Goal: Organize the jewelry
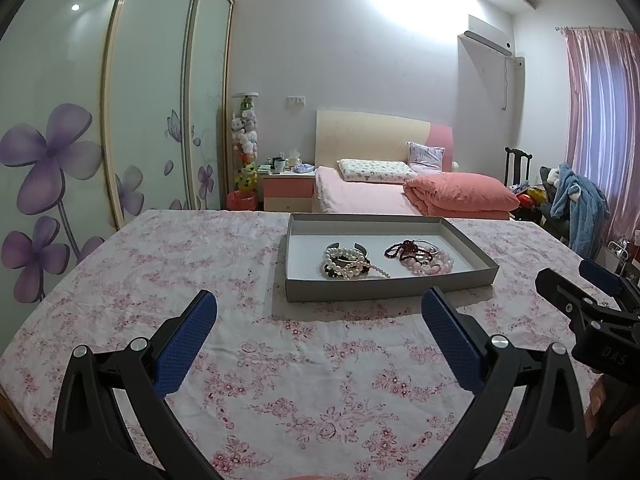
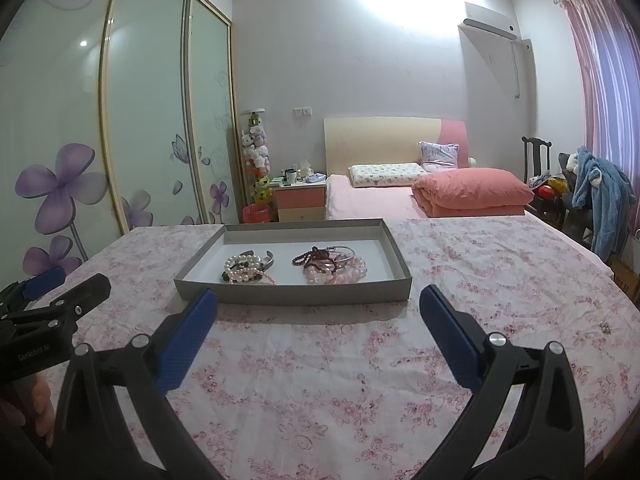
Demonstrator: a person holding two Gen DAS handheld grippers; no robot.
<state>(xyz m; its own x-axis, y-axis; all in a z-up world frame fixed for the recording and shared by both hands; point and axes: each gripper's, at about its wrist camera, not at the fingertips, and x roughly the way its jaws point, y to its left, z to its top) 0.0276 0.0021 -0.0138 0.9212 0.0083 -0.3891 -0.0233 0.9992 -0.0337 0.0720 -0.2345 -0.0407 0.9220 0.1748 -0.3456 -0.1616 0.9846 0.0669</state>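
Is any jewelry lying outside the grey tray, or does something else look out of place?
Yes. A small sparkly piece lies alone on the floral tablecloth, far right of the grey tray, while the two jewelry heaps sit inside it.

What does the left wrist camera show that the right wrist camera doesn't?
Only the left wrist view shows the right gripper at its right edge, and the tray sits ahead to the right of centre. Only the right wrist view shows the left gripper at its left edge, a small sparkly piece lying on the cloth outside the tray, and the tray left of centre. Both show the tray holding a pearl pile and a pink and dark red pile, both grippers open, and the bed behind.
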